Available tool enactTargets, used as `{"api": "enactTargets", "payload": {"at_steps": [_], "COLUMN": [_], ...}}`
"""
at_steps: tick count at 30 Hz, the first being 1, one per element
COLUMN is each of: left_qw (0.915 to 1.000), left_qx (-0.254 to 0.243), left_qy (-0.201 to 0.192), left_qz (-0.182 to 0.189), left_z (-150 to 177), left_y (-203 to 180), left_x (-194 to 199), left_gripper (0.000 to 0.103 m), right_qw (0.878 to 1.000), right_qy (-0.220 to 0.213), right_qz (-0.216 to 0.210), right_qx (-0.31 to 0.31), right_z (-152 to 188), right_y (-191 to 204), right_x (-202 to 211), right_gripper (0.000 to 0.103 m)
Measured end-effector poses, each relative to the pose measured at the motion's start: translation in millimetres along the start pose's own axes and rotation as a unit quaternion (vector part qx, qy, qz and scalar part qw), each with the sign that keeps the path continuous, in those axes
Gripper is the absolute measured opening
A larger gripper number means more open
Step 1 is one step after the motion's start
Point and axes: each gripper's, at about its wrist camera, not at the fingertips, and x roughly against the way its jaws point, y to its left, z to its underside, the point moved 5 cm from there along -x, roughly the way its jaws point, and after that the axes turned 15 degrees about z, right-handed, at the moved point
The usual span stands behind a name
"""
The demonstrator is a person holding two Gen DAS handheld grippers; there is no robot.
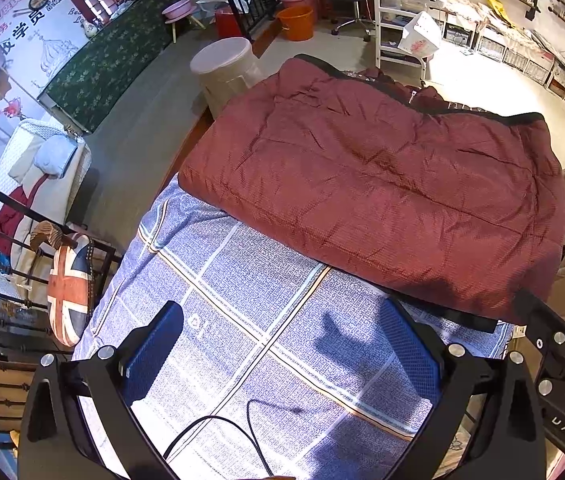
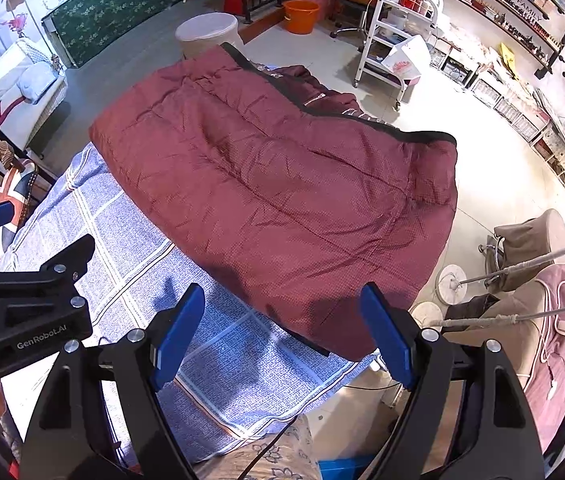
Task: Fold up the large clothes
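A large maroon padded garment with black trim lies folded flat on a table covered by a blue checked cloth. The same garment fills the middle of the right wrist view. My left gripper hovers open over the bare cloth, just short of the garment's near edge, with nothing between its blue pads. My right gripper is open too, above the garment's near right corner and the cloth, holding nothing. The body of the left gripper shows at the left of the right wrist view.
A black cable lies on the cloth near me. Beyond the table stand a round white stool, an orange bucket and a white trolley. A flag-patterned cushion sits left; padded chairs stand right.
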Motion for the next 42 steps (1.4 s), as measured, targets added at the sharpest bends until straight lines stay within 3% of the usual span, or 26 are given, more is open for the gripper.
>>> {"api": "enactTargets", "payload": {"at_steps": [42], "left_qw": [0.9999], "left_qx": [-0.013], "left_qy": [-0.001], "left_qz": [-0.004], "left_z": [0.4], "left_y": [-1.2], "left_x": [1.1], "left_gripper": [0.097], "right_qw": [1.0], "right_qy": [0.008], "right_qz": [0.009], "right_qx": [-0.003], "right_z": [4.1], "right_y": [-1.7], "right_x": [-2.6], "right_gripper": [0.08]}}
